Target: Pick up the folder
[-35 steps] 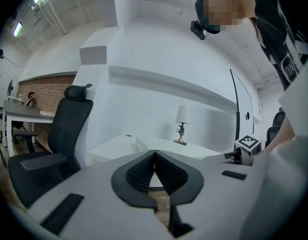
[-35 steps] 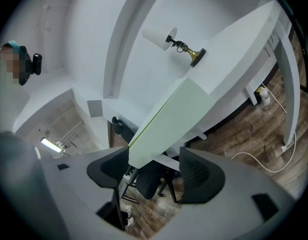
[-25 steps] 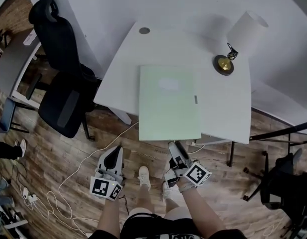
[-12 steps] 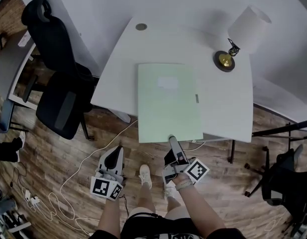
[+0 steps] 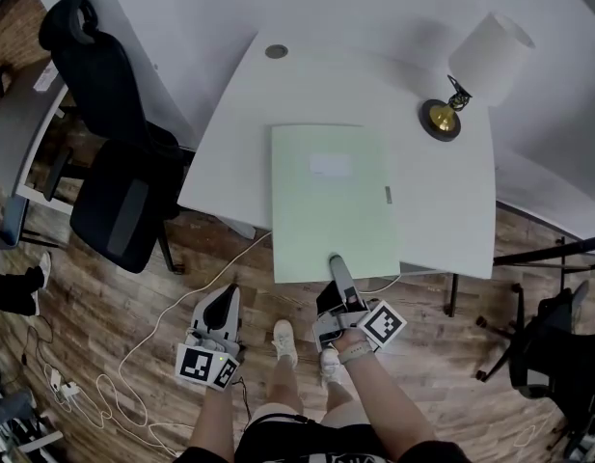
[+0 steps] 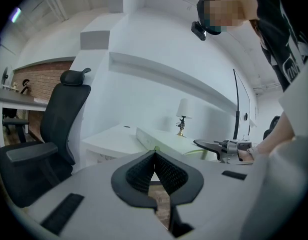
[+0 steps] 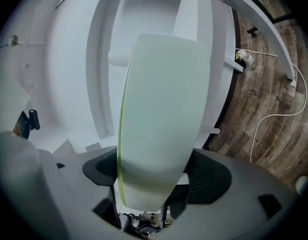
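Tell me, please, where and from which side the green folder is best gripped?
Probably its near edge, from the person's side: the folder lies flat, that edge overhanging the table, so one jaw fits above, one below. The right gripper straddles it there, open.

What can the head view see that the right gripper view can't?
Only the head view shows the black office chair, the table lamp with a white shade and brass base, and the left gripper held low over the floor.

Only the right gripper view shows, from close up, the near edge of the pale green flat folder lying between the wide-open jaws of the right gripper, with the pads not pressing on it.

Both show that folder, the white table and the brown wooden floor.
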A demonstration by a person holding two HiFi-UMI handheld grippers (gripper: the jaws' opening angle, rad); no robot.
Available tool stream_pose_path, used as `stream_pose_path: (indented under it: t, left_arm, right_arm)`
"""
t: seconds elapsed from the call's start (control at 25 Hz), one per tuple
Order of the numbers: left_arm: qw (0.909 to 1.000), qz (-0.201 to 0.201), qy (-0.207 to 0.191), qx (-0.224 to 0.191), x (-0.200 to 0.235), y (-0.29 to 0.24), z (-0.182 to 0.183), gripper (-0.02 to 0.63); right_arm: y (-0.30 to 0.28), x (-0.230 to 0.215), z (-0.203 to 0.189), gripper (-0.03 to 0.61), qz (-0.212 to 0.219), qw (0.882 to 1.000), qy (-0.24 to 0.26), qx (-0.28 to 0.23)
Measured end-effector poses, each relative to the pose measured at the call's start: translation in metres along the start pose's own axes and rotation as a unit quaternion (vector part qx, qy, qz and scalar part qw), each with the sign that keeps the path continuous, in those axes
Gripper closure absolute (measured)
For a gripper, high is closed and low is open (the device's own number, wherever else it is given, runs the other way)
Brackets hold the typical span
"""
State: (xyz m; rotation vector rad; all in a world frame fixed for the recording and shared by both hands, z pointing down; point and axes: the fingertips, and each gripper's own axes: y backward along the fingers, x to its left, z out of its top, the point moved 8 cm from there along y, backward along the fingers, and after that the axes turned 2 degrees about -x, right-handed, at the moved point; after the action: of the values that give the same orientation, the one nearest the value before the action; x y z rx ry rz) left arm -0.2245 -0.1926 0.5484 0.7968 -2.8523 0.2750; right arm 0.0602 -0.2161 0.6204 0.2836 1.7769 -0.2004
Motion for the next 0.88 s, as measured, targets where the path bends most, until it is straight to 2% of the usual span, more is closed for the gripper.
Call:
stream_pose_path:
  t: [0.76, 0.88]
  left_arm:
    - [0.9999, 0.006, 0.009, 0.006, 0.011, 0.002, -0.005, 0.6]
    - [0.9999, 0.007, 0.009, 0.006, 0.011, 0.002, -0.004, 0.6]
  right_arm:
    - [-0.019, -0.01, -0.002, 0.221, 0.006, 0.996, -0.078, -0.037]
    - [-0.018, -0.011, -0.001, 0.239, 0.005, 0.996, -0.087, -0.035]
